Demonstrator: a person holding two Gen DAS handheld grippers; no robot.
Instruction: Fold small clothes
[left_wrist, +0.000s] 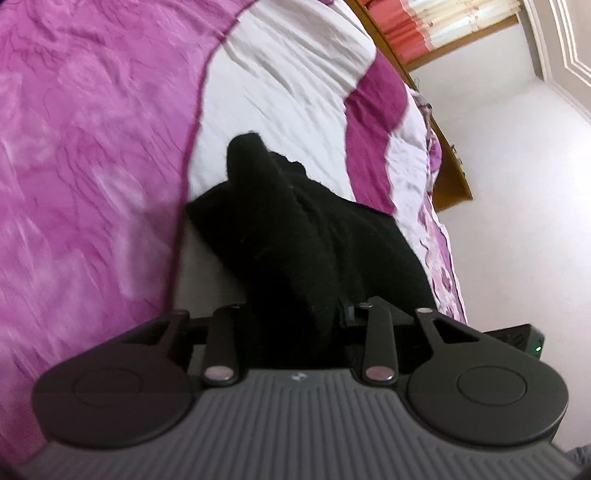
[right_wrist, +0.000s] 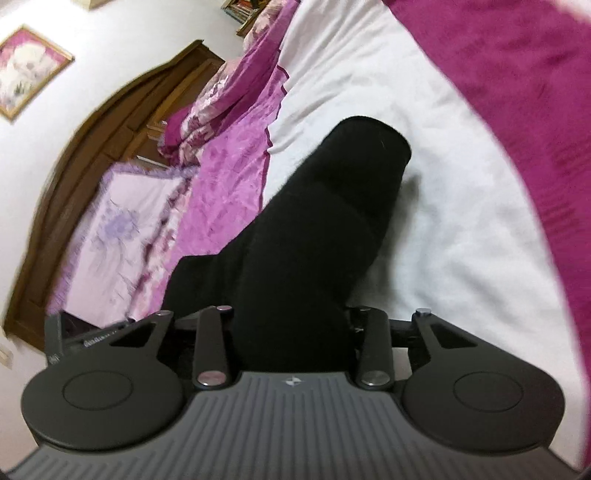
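Ribbed grey housing and black linkage arms of each tool fill the bottom of both wrist views. Left gripper (left_wrist: 299, 325): black fuzzy knit garment (left_wrist: 295, 229) runs straight into the gap between its fingers, cloth fills the gap, fingertips hidden under it. Reads as clamped on the garment, pad contact itself not visible. Right gripper (right_wrist: 291, 325): same story, garment (right_wrist: 314, 229) enters between the fingers and covers them, looks clamped on it.

Key relation: garment lies directly ahead of both grippers, long axis running away along each tool's pointing line. Both hands have a near end or edge; neither is clearly closer. Far part drapes down onto the bed ahead, so the cloth looks partly lifted. Judgement: a fold would carry the held edge forward over the far part.

Garment is soft, thick, matte, light-swallowing; seams barely readable. Right view shows a tube-like rounded far end, maybe a sleeve or leg. Left view shows a pointed raised ridge.

Underneath: wrinkled quilted bedspread, white panel (left_wrist: 288, 85) with magenta and pink bands. Beyond: brown curved wooden headboard (right_wrist: 110, 122), pale floral pillow (right_wrist: 122, 229), framed picture (right_wrist: 26, 70) on white wall.
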